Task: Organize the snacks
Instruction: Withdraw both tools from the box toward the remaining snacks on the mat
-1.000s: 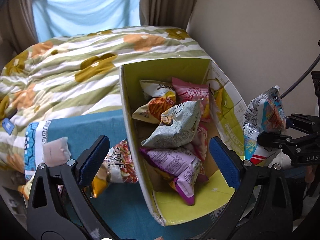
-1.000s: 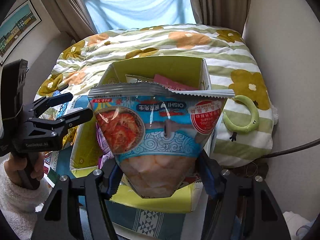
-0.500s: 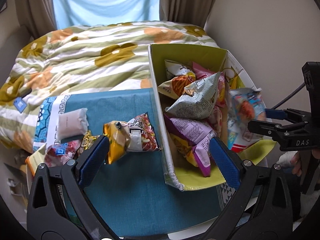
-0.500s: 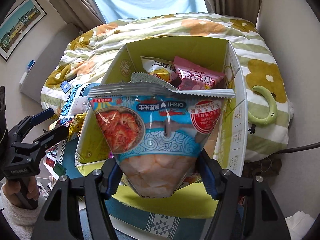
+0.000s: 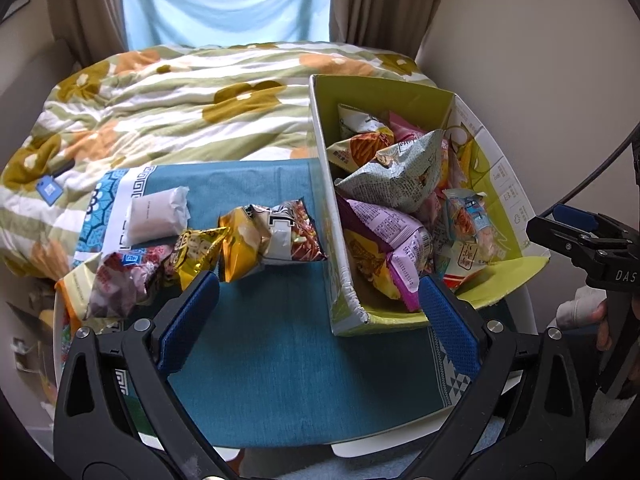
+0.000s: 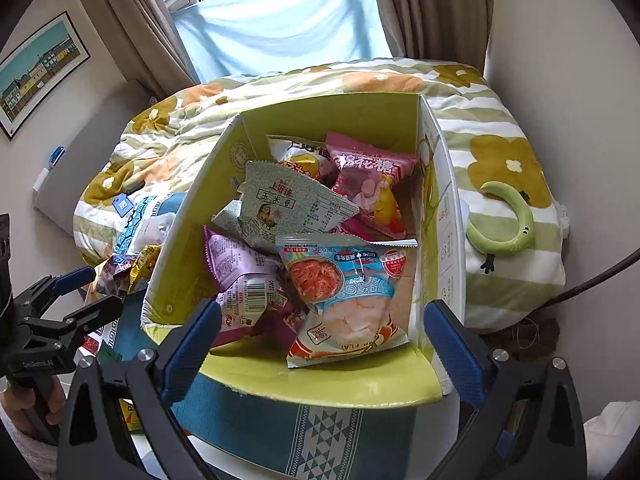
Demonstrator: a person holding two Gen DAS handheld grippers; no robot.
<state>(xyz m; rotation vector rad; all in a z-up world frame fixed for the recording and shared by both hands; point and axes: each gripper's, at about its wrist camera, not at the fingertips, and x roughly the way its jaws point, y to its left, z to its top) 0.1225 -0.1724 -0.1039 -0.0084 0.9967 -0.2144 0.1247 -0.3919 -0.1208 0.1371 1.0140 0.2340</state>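
Observation:
A yellow-green cardboard box (image 6: 340, 116) (image 5: 380, 88) holds several snack bags. The blue prawn-cracker bag (image 6: 352, 296) (image 5: 466, 224) lies inside it at the near right, free of any grip. My right gripper (image 6: 320, 344) hangs over the box's near edge, its jaws opening wide with nothing between them. Left of the box, on the teal cloth (image 5: 280, 360), lie loose snacks: a gold and red bag (image 5: 268, 236), a small yellow pack (image 5: 196, 252), a pink pack (image 5: 120, 284) and a white pouch (image 5: 156, 216). My left gripper (image 5: 316, 320) is open and empty above the cloth.
A floral striped duvet (image 5: 180, 100) covers the bed behind the table. A green curved toy (image 6: 508, 220) lies on the duvet right of the box. A beige wall (image 5: 540, 60) stands close on the right, a curtained window (image 6: 280, 24) behind.
The right gripper let go of the blue prawn-cracker bag, which dropped into the box. The left gripper swung left, away from the box, bringing the loose snacks on the cloth into view.

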